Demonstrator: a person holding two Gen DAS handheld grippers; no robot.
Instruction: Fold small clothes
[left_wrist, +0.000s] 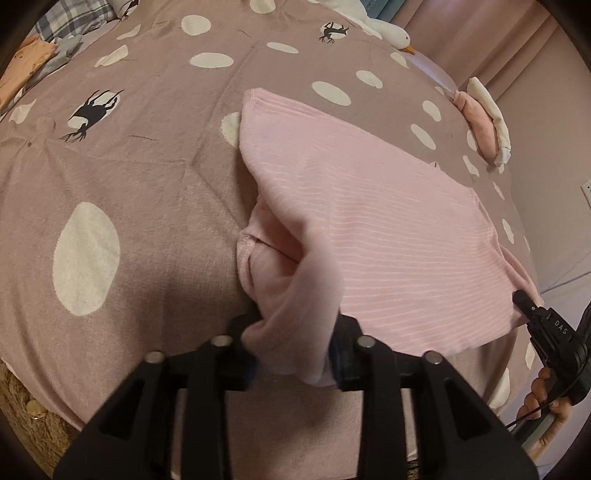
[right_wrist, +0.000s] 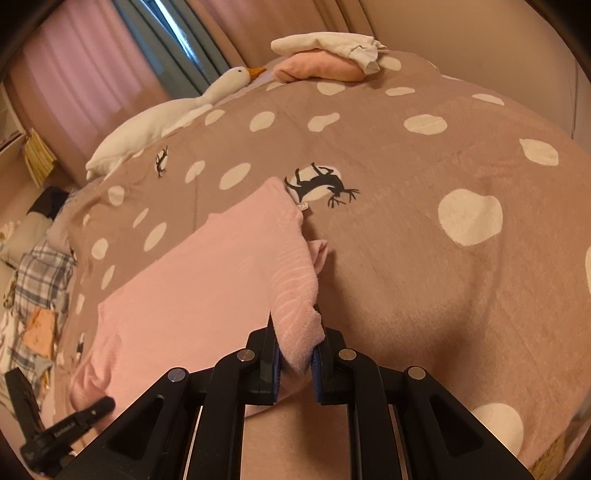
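Left tongs (left_wrist: 295, 354): pads stand apart with a bunched fold of the pink top (left_wrist: 369, 229) between them. Cloth fills the gap and touches the right-hand pad; on the other side I cannot tell whether the pad presses it. Reads as loosened, not clamped.

Right tongs (right_wrist: 297, 354): closed on the top's (right_wrist: 192, 288) near edge, both blue pads pinching a narrow tongue of cloth at 12 o'clock from the tips.

Top lies on the bed (left_wrist: 147, 192), mostly flat, fine stripes showing, folded over itself. In the left view it spreads from the tongs toward 1 o'clock; a rumpled inner layer shows at its 9 o'clock side. In the right view it spreads toward 10 o'clock, with a small flap sticking out at its 3 o'clock edge.

Each tool shows in the other's view: right one at 4 o'clock in the left view, with a hand (left_wrist: 539, 395) under it; left one at 8 o'clock in the right view.

Bed cover is mauve with white spots and black deer prints (right_wrist: 321, 184).

Further out, right view: stack of folded clothes (right_wrist: 325, 59), white on pink, at 12 o'clock at the far bed edge. Goose plush (right_wrist: 177, 107) at 11 o'clock. Curtains (right_wrist: 85, 66) behind it. Plaid cloth (right_wrist: 40, 277) at 9 o'clock.

Left view: orange cloth (left_wrist: 26, 66) at 10 o'clock, beside more plaid.
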